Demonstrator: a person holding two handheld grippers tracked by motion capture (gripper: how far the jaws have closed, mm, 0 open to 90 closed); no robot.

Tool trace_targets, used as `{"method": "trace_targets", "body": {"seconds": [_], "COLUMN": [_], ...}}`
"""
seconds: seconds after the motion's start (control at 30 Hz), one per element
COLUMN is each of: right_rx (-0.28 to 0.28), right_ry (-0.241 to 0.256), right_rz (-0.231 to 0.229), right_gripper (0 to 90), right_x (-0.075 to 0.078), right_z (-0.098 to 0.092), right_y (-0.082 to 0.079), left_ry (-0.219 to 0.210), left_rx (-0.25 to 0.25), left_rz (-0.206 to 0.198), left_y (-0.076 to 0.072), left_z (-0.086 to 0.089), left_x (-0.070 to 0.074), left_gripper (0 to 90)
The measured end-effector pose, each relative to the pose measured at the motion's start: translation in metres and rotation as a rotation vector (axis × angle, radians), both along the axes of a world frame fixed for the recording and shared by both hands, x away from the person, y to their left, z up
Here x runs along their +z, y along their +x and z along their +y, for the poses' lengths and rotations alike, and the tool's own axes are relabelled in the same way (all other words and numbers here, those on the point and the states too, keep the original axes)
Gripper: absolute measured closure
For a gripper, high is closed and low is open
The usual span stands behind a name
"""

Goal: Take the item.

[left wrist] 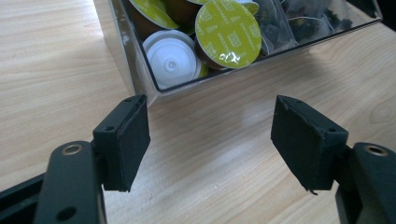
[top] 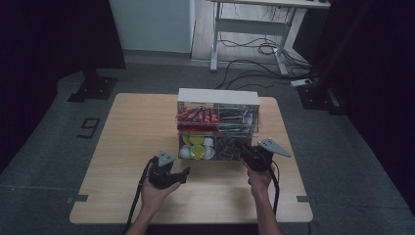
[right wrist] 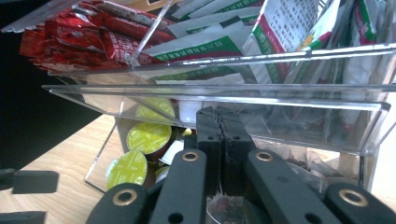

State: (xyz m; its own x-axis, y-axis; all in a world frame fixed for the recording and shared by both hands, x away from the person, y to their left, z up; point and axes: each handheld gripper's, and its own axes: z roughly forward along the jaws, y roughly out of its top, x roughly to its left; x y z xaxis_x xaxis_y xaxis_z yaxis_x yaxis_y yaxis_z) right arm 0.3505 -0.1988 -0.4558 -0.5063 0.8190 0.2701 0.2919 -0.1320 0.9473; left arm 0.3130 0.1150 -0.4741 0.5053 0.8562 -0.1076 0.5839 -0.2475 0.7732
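Note:
A clear two-tier acrylic organizer (top: 218,96) stands at the table's far middle. Its upper tier holds red sachets (top: 196,116) (right wrist: 93,39) and green-and-white sachets (right wrist: 205,46). The lower tray holds yellow-green capsules (top: 196,147) (left wrist: 227,33) (right wrist: 148,136), a white capsule (left wrist: 170,58) and tea bags (top: 227,148) (left wrist: 299,21). My left gripper (top: 187,172) (left wrist: 210,140) is open just above the wood in front of the tray's near left corner, nothing between its jaws. My right gripper (top: 243,149) (right wrist: 217,112) is shut, jaws pressed together, reaching under the upper tier into the tea bag compartment.
The wooden table (top: 127,147) has bare room left of the organizer and along the front edge. The upper tier's clear front wall (right wrist: 280,95) hangs just above the right jaws. On the floor behind are a white desk frame (top: 244,29), cables (top: 254,63) and black stands.

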Motion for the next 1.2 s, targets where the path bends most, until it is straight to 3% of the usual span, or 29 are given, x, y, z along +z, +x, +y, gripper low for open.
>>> {"method": "trace_targets", "body": {"seconds": [0.27,0.67,1.2], "right_rx": [0.003,0.004,0.002], "right_ry": [0.005,0.009,0.020], "right_rz": [-0.002,0.000,-0.001], "right_gripper": [87.2,87.2,87.2], "right_x": [0.002,0.001,0.002], "right_z": [-0.001,-0.002,-0.003], "right_y": [-0.001,-0.001,-0.002], "left_ry": [0.007,0.030,0.050], "left_rx": [0.008,0.005,0.011], "left_rz": [0.006,-0.023,-0.023], "left_y": [0.013,0.022,0.041], "left_z": [-0.009,-0.025,-0.040], "left_x": [-0.004,-0.001,0.002], "left_gripper": [29.1,28.9,28.9]}}
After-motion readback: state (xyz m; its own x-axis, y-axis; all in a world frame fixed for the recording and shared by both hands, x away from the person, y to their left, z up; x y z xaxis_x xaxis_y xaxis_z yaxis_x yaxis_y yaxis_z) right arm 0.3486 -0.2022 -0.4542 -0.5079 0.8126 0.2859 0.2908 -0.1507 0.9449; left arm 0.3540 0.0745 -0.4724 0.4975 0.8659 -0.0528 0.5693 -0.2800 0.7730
